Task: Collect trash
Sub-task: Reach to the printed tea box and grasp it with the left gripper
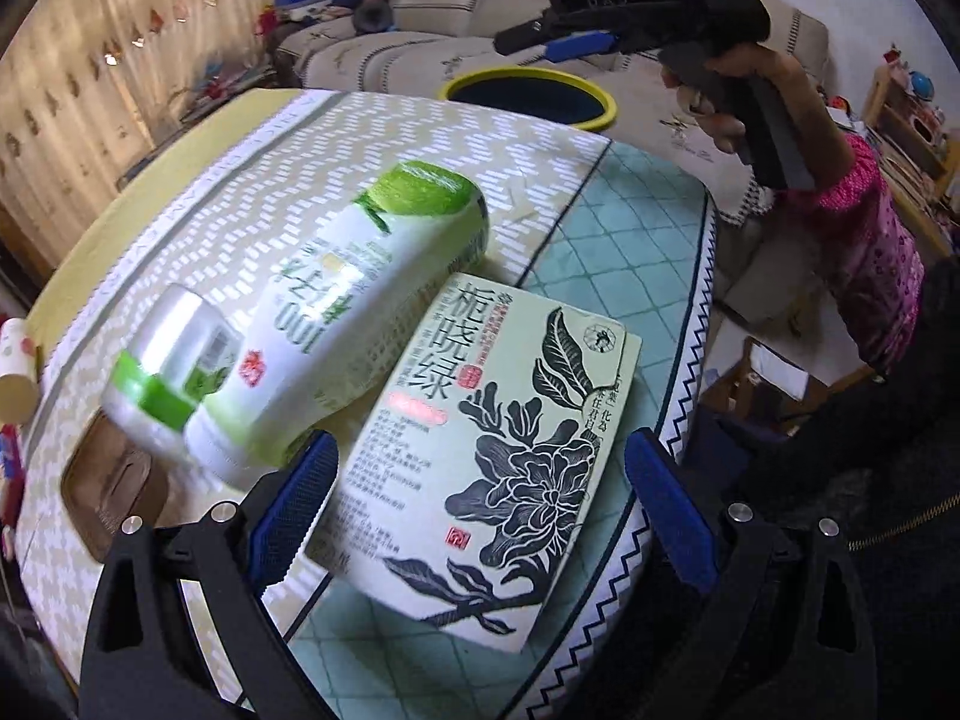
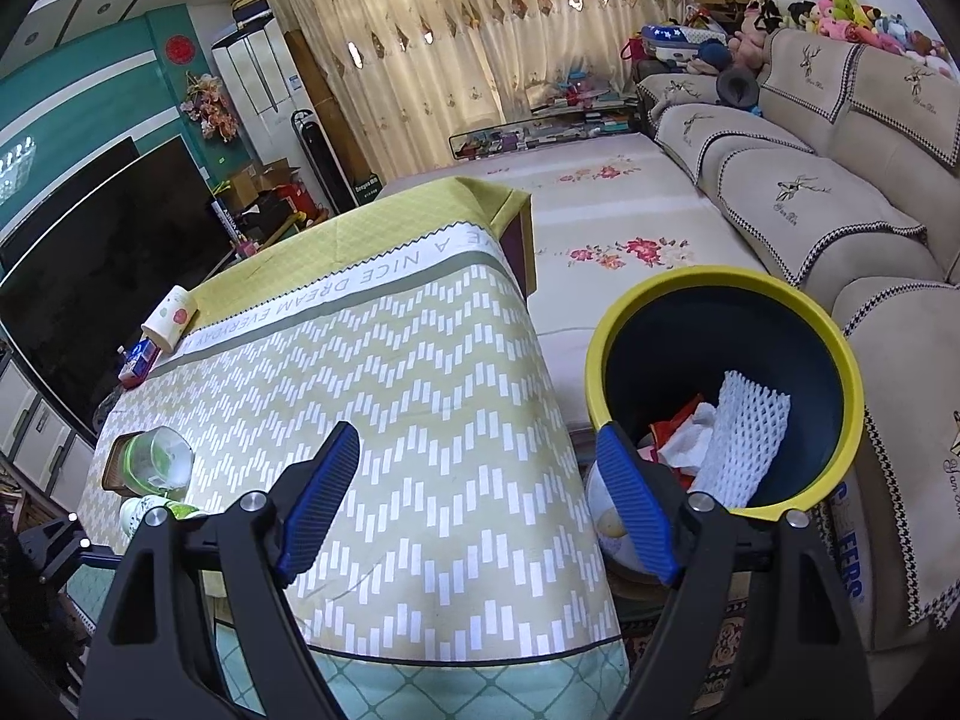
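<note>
Step in hand: judged as the approach to the next pick; nothing is gripped by either tool.

Left gripper [image 1: 480,504]: jaws spread wide, one blue ribbed pad on each side of the near end of the tea carton [image 1: 480,450]. No pad is pressing on it that I can see. The straddle looks meant to bracket the carton's width before a squeeze.

Tea carton: flat pale-green card box, black flower print and Chinese lettering, lying face up near the table's near right edge. Thin card; likely to buckle under a hard pinch.

Bottle [image 1: 312,324]: white plastic, green label bands, on its side just left of the carton, angled from near left to far right. Round and smooth, so it may roll if nudged. Blurred; cap detail not readable.

Tablecloth [image 1: 336,138]: woven, chevron pattern of white dashes on olive, teal diamond band at the near end; gives the trash a non-slip bed.

Right gripper [image 2: 480,492]: jaws spread, holding nothing, raised above the far right table corner with the bin below and right of it.

Bin [image 2: 726,396]: round, yellow rim, dark blue inside, on the floor between table and sofa [image 2: 810,198]. Already holds white foam fruit net, crumpled tissue and red wrapper.

Other table items: paper cup [image 2: 171,321] on its side at the far left edge; clear lidded jar [image 2: 159,459] near left.
</note>
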`<state>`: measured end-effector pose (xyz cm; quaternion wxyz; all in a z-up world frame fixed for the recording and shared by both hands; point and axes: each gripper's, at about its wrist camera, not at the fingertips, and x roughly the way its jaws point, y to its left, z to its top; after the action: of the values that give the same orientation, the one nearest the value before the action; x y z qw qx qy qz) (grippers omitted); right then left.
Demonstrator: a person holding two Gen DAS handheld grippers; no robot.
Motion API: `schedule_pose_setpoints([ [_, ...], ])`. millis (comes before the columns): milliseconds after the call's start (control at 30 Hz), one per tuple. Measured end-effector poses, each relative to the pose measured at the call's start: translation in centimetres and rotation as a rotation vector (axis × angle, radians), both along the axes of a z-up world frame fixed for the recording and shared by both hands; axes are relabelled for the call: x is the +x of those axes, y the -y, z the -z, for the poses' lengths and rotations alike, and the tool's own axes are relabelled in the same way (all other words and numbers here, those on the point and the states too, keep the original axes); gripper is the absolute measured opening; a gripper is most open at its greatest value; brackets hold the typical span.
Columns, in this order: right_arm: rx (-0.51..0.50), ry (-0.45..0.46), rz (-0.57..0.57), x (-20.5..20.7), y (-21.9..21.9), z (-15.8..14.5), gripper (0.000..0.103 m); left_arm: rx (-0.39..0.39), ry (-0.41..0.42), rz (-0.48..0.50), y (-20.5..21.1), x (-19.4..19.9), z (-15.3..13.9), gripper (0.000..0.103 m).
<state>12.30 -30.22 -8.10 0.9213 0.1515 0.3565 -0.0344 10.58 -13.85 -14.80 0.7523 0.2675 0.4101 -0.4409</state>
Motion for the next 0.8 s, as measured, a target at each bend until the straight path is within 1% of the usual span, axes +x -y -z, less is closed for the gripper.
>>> schedule_pose_setpoints([
  [67,0.001,-0.005,-0.002,0.1,0.0,0.2,0.077,0.011,0.001,0.011,0.5,0.0,0.4,0.094],
  [100,0.002,-0.007,-0.002,0.1,0.1,0.3,0.077,0.014,0.002,0.014,0.6,-0.1,0.5,0.091],
  [133,0.003,-0.008,-0.001,0.1,0.1,0.3,0.077,0.012,-0.001,0.014,0.7,-0.1,0.4,0.083],
  [167,0.005,-0.008,0.000,0.1,0.2,0.4,0.077,0.006,-0.007,0.008,0.6,0.0,0.3,0.080],
  [233,0.010,-0.009,0.002,0.1,0.4,0.6,0.077,0.002,-0.012,-0.015,0.5,-0.1,0.2,0.078],
  [333,0.019,-0.011,0.002,0.1,0.6,0.8,0.077,0.011,0.027,-0.046,0.5,-1.0,0.1,0.076],
  [433,0.026,-0.013,0.000,0.1,0.6,0.9,0.077,-0.003,0.044,-0.095,0.5,-1.5,-0.1,0.075],
  [467,0.029,-0.012,-0.001,0.1,0.6,1.0,0.077,-0.012,0.051,-0.125,0.3,-1.5,-0.4,0.075],
  [600,0.034,-0.003,-0.002,-0.3,0.7,0.9,0.077,-0.040,0.036,-0.186,-0.2,-1.5,-1.2,0.075],
  [733,0.037,-0.001,0.002,-0.6,0.8,0.8,0.077,-0.070,0.001,-0.153,-0.6,-2.6,-2.1,0.074],
  [800,0.041,0.001,0.006,-0.6,1.0,0.8,0.077,-0.073,0.012,-0.134,-0.5,-3.4,-2.8,0.074],
])
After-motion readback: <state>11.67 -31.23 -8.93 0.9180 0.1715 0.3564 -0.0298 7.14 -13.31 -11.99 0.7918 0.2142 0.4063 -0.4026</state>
